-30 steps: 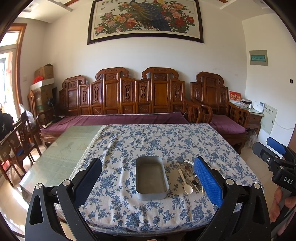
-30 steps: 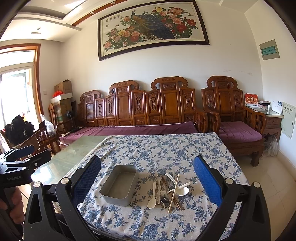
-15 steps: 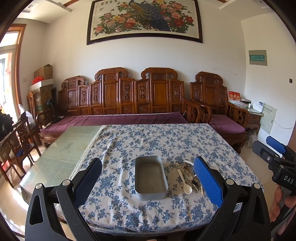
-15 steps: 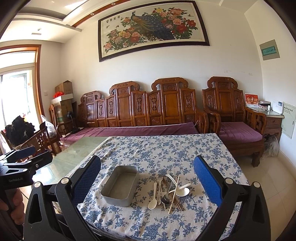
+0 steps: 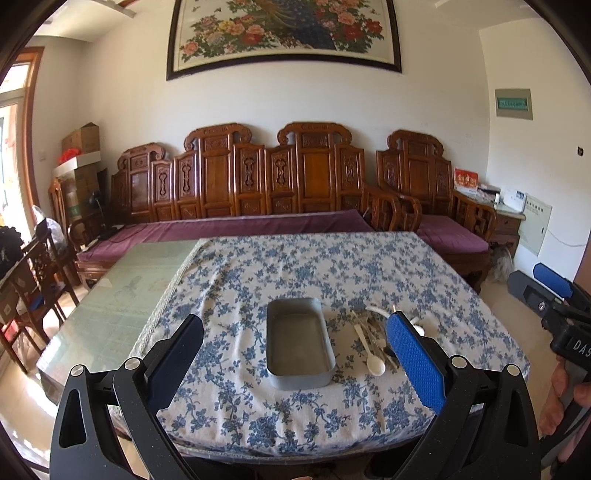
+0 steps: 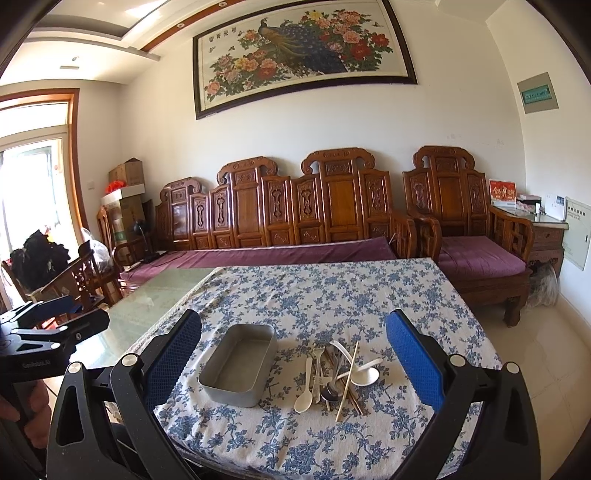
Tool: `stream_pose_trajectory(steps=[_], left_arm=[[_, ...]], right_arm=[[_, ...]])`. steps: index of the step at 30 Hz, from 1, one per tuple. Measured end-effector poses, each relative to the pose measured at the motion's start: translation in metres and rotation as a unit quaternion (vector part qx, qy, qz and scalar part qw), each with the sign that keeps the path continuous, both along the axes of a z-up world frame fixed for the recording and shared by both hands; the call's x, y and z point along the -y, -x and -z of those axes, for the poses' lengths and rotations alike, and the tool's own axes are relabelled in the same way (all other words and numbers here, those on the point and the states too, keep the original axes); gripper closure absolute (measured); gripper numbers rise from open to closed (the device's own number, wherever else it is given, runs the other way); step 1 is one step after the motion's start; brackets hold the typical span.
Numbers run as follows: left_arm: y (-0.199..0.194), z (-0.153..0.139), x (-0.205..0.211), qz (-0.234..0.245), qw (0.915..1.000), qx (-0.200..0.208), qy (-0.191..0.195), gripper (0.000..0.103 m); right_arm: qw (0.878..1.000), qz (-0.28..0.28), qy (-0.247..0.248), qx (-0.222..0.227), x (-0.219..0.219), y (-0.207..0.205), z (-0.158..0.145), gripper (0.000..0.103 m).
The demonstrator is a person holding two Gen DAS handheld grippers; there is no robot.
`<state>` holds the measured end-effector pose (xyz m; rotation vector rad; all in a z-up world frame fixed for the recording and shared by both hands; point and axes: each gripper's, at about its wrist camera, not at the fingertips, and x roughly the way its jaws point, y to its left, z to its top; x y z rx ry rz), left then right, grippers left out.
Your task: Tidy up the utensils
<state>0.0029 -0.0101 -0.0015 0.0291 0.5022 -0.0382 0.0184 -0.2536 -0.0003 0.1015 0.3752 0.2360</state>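
Utensils (image 5: 373, 338) partly hidden behind hand-held gripper (image 5: 295, 354).

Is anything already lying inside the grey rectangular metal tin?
No: the grey rectangular metal tin shows a bare bottom, and the pile of spoons, forks and chopsticks lies beside it on the floral tablecloth.

Utensil pile (image 5: 373, 332) partly hidden behind left gripper's blue pad (image 5: 413, 363). Painting (image 5: 284, 35) cut off at top edge. Metal pieces in pile (image 6: 334, 373) overlapped, hard to separate.
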Motion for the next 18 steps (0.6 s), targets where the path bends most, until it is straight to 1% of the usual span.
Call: stream_pose_trajectory(steps=[4,9,12,16,18], left_arm=[[-0.014,0.015,0.001,0.006,0.9997,-0.023,-0.003,0.007],[-0.037,0.041,0.004,0.019,0.9984,-0.054,0.000,0.007],[-0.051,0.057,0.007,0.028,0.9970,-0.072,0.003,0.007],[-0.070,0.074,0.015,0.043,0.9949,-0.091,-0.002,0.007],[-0.080,0.082,0.020,0.051,0.9937,-0.100,-0.009,0.007]], right_arm=[[1.000,-0.008,-0.007,-0.015,0.007,-0.012,0.016,0.003],[0.999,-0.012,-0.007,-0.038,0.016,-0.032,0.041,0.003],[0.998,-0.011,-0.002,-0.054,0.022,-0.047,0.058,0.009],[0.997,-0.006,0.006,-0.077,0.031,-0.070,0.080,0.020],[0.996,-0.003,0.013,-0.091,0.034,-0.084,0.092,0.021]])
